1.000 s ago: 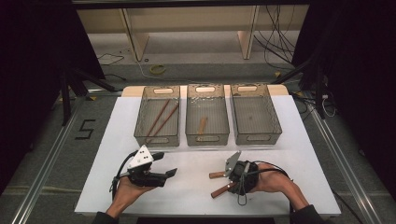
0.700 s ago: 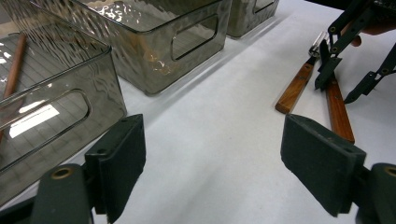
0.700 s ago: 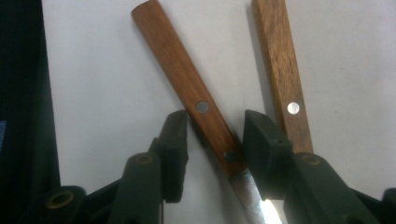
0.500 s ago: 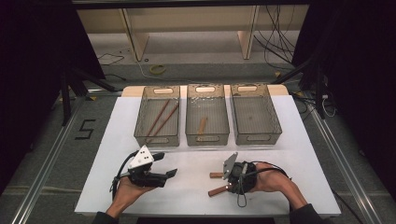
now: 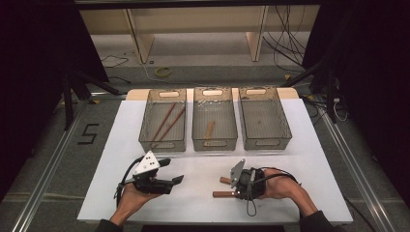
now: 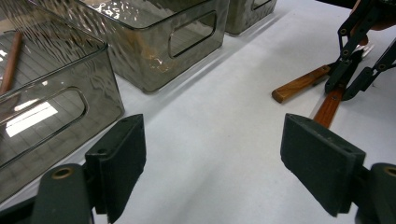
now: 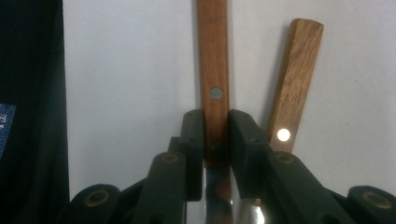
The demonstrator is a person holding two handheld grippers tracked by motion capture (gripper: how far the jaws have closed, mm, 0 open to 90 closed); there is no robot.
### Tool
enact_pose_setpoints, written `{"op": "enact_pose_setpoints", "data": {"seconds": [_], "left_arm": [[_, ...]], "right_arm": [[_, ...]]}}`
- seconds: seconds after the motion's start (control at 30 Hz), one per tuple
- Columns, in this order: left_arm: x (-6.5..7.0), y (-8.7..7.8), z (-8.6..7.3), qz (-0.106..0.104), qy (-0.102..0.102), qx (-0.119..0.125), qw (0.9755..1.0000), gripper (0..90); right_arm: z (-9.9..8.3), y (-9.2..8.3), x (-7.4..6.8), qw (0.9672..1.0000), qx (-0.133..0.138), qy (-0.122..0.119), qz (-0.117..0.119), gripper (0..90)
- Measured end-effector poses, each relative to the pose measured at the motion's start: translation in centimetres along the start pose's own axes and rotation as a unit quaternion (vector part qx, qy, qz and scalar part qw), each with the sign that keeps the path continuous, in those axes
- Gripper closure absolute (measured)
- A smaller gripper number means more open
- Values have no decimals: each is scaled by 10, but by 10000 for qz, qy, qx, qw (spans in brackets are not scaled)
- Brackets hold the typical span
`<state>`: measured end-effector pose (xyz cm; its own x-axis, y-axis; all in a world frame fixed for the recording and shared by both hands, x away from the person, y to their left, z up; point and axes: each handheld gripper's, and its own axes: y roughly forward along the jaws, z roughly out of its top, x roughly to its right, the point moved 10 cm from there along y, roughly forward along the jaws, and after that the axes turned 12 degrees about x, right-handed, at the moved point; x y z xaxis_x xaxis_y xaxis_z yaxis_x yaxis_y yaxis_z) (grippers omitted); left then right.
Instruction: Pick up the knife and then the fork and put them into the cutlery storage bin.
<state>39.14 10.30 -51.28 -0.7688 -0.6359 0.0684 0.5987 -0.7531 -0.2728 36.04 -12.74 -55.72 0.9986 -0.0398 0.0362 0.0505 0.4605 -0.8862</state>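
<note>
The wooden-handled utensil (image 7: pixel 213 70) lies flat on the white table (image 5: pixel 290 145), at the near edge on the person's right side, and its long axis runs straight away from the right gripper (image 7: pixel 215 135), so that the handle is in line with the jaws and not across them. The jaws of this gripper have just been closing and now they press on the handle from both sides, close to where the wood meets the metal part; the grip looks firm to me. A second wooden-handled utensil (image 7: pixel 294 79) lies just beside the first one, slightly slanted, and it is near the outer jaw, perhaps touching it; I cannot tell this for sure. I judge that a straight lift is needed, so that the neighbour is not dragged along. The left gripper (image 6: pixel 210 158) is well apart to the left, its jaws wide open and empty, pointing over the bare table toward the right one. Behind stand three clear bins (image 5: pixel 215 140) in a row; the left one holds two long sticks (image 5: pixel 167 121), the middle one holds a short wooden piece (image 5: pixel 209 128). What kind of utensil is held I cannot make out, because its metal end is hidden under the gripper.
</note>
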Motion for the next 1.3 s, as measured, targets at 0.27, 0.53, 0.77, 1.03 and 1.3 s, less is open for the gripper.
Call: {"op": "enact_pose_setpoints", "data": {"seconds": [0.27, 0.53, 0.77, 1.03, 1.3], "left_arm": [[-1, -1, 0, 5, -11, -5, 10000, 218], [-2, -1, 1, 30, -18, 26, 10000, 218], [-3, -2, 1, 48, -67, 63, 9999, 218], [-6, -3, 3, 80, -91, 154, 9998, 217], [-10, -7, 7, 92, -250, 361, 9990, 212]], "right_arm": [[1, 0, -1, 10000, 52, 35, -57, 774], [6, -7, 7, 9991, 261, 129, -294, 776], [13, -14, 16, 9958, 539, 407, -626, 776], [16, -20, 23, 9913, 697, 767, -806, 776], [19, -27, 30, 9840, 966, 1188, -916, 776]]}}
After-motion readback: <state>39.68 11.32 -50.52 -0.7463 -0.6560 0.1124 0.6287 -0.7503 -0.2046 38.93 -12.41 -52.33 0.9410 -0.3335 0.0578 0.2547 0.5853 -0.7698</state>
